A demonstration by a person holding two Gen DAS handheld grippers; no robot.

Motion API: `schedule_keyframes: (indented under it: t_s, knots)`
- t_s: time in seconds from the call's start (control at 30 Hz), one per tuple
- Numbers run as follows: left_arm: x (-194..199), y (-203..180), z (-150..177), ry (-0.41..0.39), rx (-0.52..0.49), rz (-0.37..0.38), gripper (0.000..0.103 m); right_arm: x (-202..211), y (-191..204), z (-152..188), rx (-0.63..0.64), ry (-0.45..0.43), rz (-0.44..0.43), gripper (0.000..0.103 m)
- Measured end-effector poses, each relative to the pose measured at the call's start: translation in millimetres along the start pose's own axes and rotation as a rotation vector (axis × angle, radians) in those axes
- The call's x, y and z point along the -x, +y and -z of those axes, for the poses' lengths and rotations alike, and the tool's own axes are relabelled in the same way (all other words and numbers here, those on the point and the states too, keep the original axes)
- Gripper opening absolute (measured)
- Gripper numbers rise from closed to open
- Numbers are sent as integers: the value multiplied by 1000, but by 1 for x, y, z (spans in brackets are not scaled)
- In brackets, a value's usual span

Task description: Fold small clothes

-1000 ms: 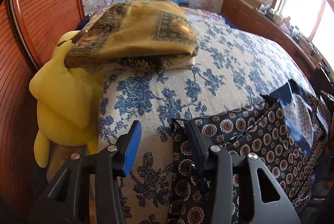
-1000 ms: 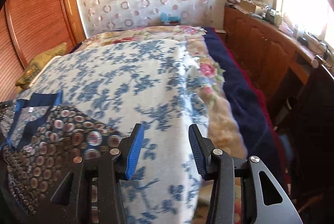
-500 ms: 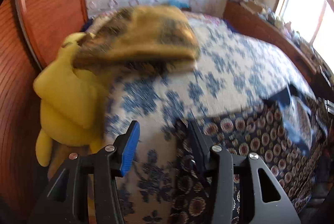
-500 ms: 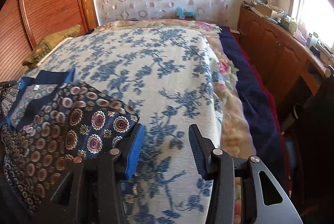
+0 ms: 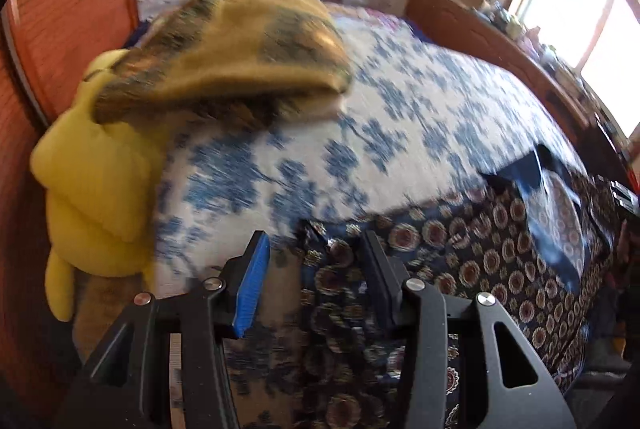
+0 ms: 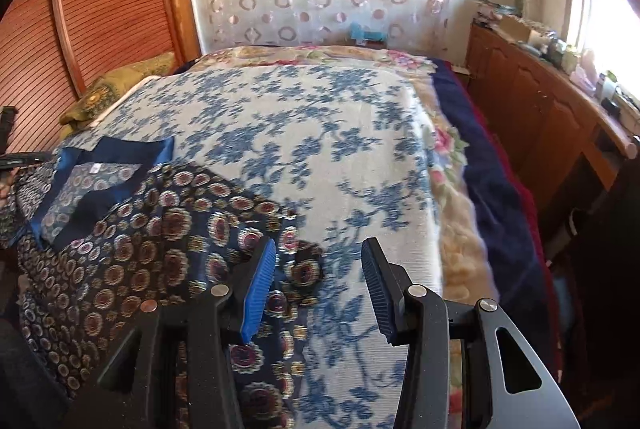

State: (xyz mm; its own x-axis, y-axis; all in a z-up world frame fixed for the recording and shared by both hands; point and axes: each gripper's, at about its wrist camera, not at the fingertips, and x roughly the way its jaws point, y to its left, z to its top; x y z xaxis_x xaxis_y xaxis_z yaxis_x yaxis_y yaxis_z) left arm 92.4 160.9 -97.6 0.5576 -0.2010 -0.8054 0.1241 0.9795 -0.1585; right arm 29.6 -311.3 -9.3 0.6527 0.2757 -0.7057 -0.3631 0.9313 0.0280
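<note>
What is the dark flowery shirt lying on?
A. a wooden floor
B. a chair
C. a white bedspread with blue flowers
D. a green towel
C: the dark patterned shirt lies spread flat on the white bedspread with blue flowers that covers the bed.

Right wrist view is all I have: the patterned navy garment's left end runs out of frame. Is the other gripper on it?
Observer: The left gripper is open over the garment, at its corner, with nothing pinched.
Operator: Anything beside that corner?
Observer: A yellow plush toy sits at the side of the bed.
Operator: And past the toy?
Observer: A folded ochre cloth lies on the bed and overlaps the toy's top.
</note>
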Motion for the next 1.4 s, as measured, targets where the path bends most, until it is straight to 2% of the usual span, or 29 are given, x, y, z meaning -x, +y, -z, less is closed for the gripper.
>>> schedule_keyframes:
  t_s: [0.2, 0.33, 0.4, 0.47, 0.5, 0.57, 0.83, 1.1, 1.17, 1.27, 1.4]
  knots:
    - [-1, -9, -2, 24, -31, 18, 30, -14, -2, 0, -14, 57, -34, 46]
    - [1, -17, 0, 22, -63, 7, 12, -15, -4, -2, -27, 60, -54, 46]
    - [3, -19, 1, 18, -70, 0, 7, -16, -2, -3, -25, 65, -80, 31]
    - [7, -20, 1, 8, -77, 3, 5, -15, 2, -3, -5, 71, -96, 14]
    - [10, -22, 2, -2, -82, 4, 5, -14, 4, -4, 4, 72, -101, 9]
    - [18, -25, 2, -27, -83, 6, 4, -11, 7, -5, 9, 57, -94, 5]
    - [91, -49, -8, -232, -100, 36, 4, 57, 17, -25, 20, -156, -49, 4]
    - [170, -79, -32, -453, -134, 24, 4, 134, 32, -66, 96, -364, 34, 4]
    - [181, -81, -47, -496, -137, 15, 4, 143, 30, -82, 111, -391, 64, 4]
    - [179, -74, -81, -520, -107, 3, 4, 145, 27, -114, 138, -410, 101, 4]
    - [164, -63, -130, -537, -72, -41, 4, 124, 27, -161, 175, -403, 182, 4]
